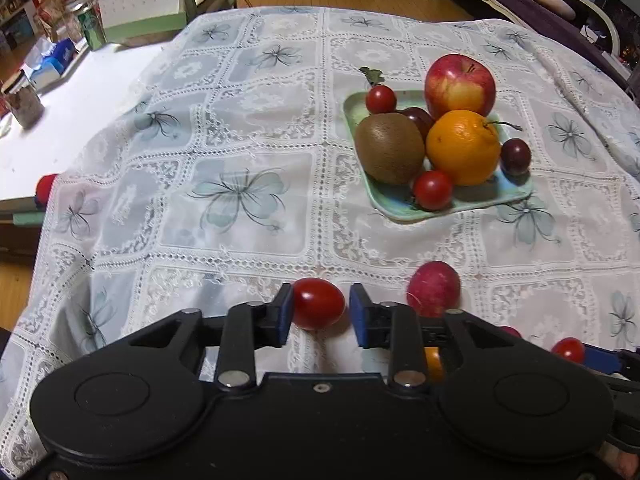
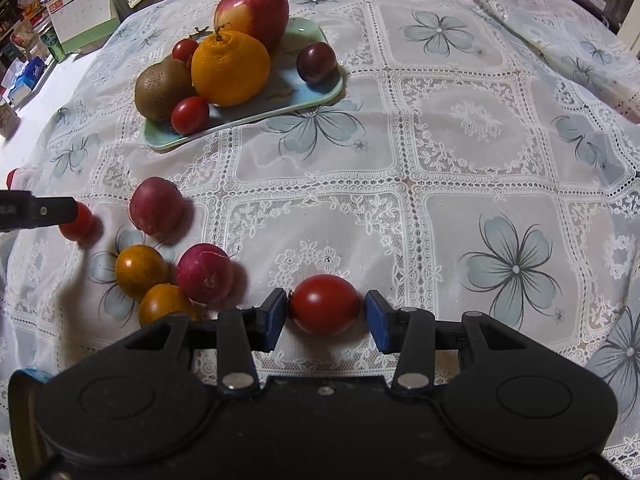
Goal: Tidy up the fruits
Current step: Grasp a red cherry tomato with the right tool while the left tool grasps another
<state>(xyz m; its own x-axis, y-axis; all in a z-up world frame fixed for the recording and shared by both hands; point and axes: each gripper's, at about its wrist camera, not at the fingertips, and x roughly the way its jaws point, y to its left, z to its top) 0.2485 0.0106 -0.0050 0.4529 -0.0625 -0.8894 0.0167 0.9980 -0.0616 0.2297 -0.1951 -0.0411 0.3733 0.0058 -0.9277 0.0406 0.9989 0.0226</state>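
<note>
Both wrist cams low, close, sharing fruit tray.

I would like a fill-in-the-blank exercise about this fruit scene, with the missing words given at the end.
1. The apple lies on the green ____.
2. A cherry tomato sits between the fingers of the ____ gripper, which are not yet closed on it.
3. The right gripper is open around another cherry ____.
4. On the tray, the brown kiwi touches the ____.

Missing words: tray; left; tomato; orange
</note>
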